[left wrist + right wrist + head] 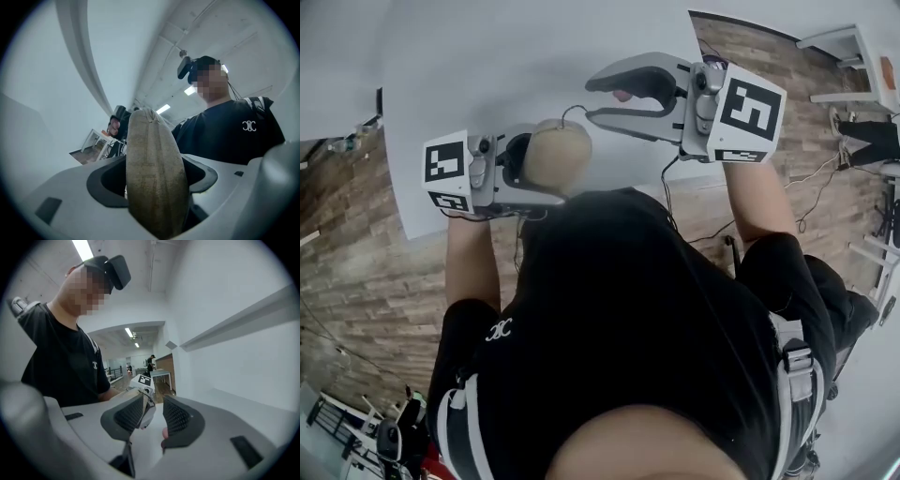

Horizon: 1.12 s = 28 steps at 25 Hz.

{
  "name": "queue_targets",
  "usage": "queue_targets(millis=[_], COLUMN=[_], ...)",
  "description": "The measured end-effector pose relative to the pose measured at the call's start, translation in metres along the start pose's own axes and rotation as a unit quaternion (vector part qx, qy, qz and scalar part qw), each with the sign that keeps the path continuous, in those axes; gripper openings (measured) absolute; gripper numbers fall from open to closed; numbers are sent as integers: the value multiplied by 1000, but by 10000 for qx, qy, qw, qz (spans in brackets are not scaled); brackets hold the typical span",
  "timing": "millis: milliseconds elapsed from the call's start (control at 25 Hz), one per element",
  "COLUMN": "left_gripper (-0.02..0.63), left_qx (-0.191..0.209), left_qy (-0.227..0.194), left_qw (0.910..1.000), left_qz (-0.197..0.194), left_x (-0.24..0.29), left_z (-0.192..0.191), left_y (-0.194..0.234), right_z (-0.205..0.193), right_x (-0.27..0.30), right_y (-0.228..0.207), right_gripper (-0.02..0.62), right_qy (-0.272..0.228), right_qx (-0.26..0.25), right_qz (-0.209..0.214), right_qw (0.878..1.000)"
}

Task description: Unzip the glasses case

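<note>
The tan fabric glasses case (557,153) is held up in the air in front of the person's chest, above the near edge of the white table (487,56). My left gripper (546,174) is shut on it. In the left gripper view the case (157,178) stands on edge and fills the gap between the dark pads (105,183). My right gripper (598,99) hovers just up and right of the case, pointing toward it, open with nothing between its fingers. In the right gripper view, the gap between the right gripper's (153,414) ribbed pads shows the left gripper's marker cube (142,380) beyond.
The person's black shirt (628,309) fills the lower head view. A wood-pattern floor (356,253) lies on both sides of the table. White furniture (853,56) and cables (825,178) are at the far right. Another person stands far off in the room (151,363).
</note>
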<state>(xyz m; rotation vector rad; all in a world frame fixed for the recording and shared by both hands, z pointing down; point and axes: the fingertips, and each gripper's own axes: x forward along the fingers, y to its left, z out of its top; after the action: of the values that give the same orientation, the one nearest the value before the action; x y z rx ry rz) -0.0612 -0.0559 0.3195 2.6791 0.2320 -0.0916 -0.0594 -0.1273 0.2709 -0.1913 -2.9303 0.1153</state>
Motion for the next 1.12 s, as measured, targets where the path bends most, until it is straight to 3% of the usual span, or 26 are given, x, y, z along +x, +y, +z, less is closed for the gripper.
queue_targets(millis=[160, 320, 440, 520, 600, 720, 1120], left_gripper=[334, 334, 334, 334, 331, 330, 330], left_qx=[19, 168, 205, 185, 174, 152, 41], left_qy=[-221, -203, -103, -128, -140, -157, 23], left_qw=[9985, 9954, 9941, 9937, 9939, 9939, 9954], left_qz=[-508, -926, -1056, -1098, -1084, -1083, -958], left_x=[4, 6, 9, 9, 9, 9, 13], left_z=[9, 19, 19, 19, 18, 17, 9], left_y=[-16, -30, -31, -31, -30, -29, -28], right_z=[13, 14, 11, 12, 13, 12, 14], right_x=[1, 6, 8, 8, 8, 8, 14], right_y=[12, 23, 27, 28, 30, 30, 21], right_gripper=[123, 129, 129, 123, 78, 78, 45], right_qy=[-365, -466, -425, -462, -479, -479, -534], right_qx=[546, 1343, 1538, 1613, 1635, 1661, 1500], right_qz=[895, 2210, 2589, 2733, 2824, 2842, 2544], right_qw=[9938, 9649, 9526, 9472, 9441, 9430, 9539])
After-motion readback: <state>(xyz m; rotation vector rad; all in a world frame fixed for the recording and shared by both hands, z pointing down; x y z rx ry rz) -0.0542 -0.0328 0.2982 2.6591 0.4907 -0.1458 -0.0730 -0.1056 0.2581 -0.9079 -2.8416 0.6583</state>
